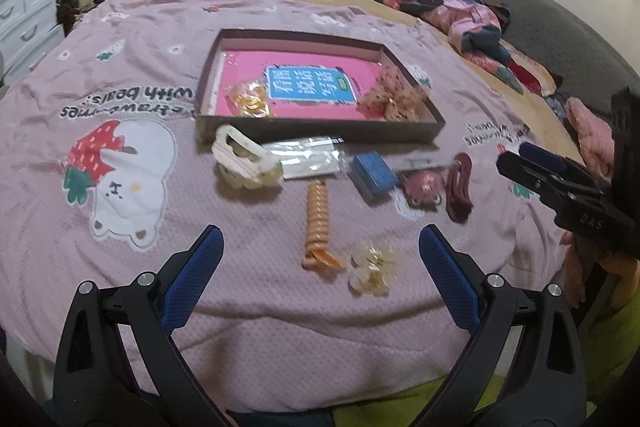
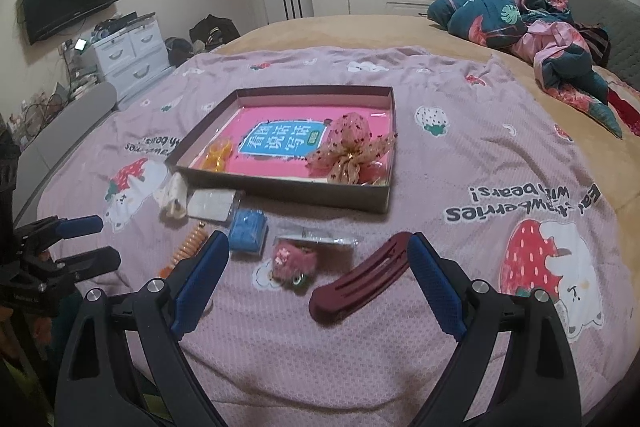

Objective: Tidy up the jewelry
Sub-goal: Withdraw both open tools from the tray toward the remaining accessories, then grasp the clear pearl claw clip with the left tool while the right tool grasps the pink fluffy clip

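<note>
Your left claw (image 1: 320, 259) is released above the orange spiral hair tie (image 1: 318, 223) on the bed blanket (image 1: 248, 307). Your right claw (image 2: 316, 267) is also released, one finger (image 2: 436, 287) touching the dark red hair clip (image 2: 360, 281), near the box (image 2: 288, 193).

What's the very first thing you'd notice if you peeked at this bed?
Probably the shallow box in the middle of the pink strawberry-bear blanket, with its bright pink book inside and a frilly dotted bow in its right corner. Next, the row of hair things in front of it, like the dark red hair clip touching the open right claw.
</note>
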Demonstrator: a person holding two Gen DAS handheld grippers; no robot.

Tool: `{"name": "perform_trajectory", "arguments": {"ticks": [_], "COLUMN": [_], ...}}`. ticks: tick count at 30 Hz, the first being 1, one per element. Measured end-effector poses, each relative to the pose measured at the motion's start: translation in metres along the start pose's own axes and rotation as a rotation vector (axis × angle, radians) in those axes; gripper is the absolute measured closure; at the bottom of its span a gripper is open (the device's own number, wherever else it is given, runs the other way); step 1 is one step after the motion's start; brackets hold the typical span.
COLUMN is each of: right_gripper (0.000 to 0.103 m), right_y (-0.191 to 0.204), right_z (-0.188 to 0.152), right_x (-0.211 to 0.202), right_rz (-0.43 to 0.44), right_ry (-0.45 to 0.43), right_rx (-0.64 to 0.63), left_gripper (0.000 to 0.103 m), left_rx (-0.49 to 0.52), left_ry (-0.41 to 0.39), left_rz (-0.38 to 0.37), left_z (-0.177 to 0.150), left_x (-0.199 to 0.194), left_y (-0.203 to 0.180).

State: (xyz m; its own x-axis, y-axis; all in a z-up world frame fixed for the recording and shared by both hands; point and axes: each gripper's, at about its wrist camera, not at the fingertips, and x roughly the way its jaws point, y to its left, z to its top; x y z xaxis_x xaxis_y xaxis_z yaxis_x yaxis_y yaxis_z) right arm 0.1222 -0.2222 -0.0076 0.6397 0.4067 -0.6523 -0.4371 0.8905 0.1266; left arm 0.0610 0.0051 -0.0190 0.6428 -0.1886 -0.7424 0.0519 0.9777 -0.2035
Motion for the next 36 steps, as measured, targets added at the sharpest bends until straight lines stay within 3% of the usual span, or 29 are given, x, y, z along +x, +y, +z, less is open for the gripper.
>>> {"name": "perform_trajectory", "arguments": {"ticks": [3, 8, 12, 14, 27, 36], "right_gripper": [0.013, 0.013, 0.013, 0.014, 0.024, 0.044], "right_y": [0.0, 0.0, 0.0, 0.0, 0.005, 0.016], "right_z": [-0.005, -0.011, -0.017, -0.019, -0.027, -0.017], "right_x": [0.001, 0.005, 0.008, 0.009, 0.037, 0.073], "right_rz": [0.004, 0.015, 0.023, 0.031, 0.085, 0.131], "right_ry": [0.009, 0.025, 0.038, 0.045, 0.119, 0.192], "right_rx": [-0.005, -0.018, -0.027, -0.029, -0.076, -0.131], "left_gripper": [0.023, 0.048, 0.058, 0.067, 0.068, 0.067], "left_rx": [0.013, 0.034, 0.042, 0.046, 0.073, 0.095], "left_ry": [0.022, 0.072, 0.102, 0.116, 0.163, 0.152], "left_rz": [-0.016, -0.057, -0.083, -0.099, -0.075, -0.068], "left_z": [-0.007, -0.019, -0.028, -0.031, -0.037, -0.029], "left_x": [0.003, 0.012, 0.02, 0.023, 0.053, 0.066], "left_y": [-0.007, -0.019, -0.026, -0.029, -0.036, -0.039]}}
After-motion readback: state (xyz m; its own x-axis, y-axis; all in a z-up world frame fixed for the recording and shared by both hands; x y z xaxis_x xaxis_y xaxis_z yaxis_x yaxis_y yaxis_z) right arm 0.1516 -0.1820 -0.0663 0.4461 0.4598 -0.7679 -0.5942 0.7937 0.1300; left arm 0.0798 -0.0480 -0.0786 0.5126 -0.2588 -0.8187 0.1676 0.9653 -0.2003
